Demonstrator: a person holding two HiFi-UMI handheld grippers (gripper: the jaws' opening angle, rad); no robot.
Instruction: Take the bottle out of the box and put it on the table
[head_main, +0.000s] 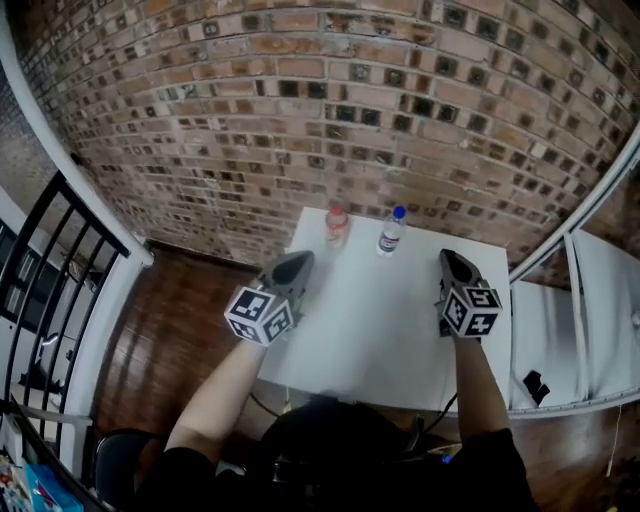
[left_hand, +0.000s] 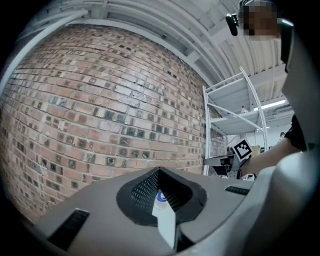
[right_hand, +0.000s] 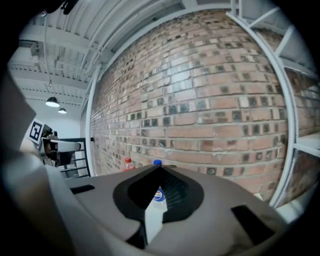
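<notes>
Above the tabletop: both tools are held in the air, well apart from each other, tips towards the brick wall.
Right tool: jaws closed together, nothing between them; in the head view it sits over the right side of the tabletop.
Left tool: jaws meet at the tip, closed and empty; in the head view it is over the tabletop's left edge.
Marker cubes: the left cube and the right cube sit at the rear of each tool, next to the person's hands.
Blue-capped bottle: upright on the tabletop near its far edge, ahead of the tools and between them, touching neither.
Red-capped bottle: upright just left of the blue-capped bottle, also at the far edge, apart from both tools.
Right gripper view: only the caps of the two bottles show above the closed jaws, the red one on the left.
Surroundings: a white shelf rack stands to the right of the tabletop, a black railing to the left, over a wooden floor.
</notes>
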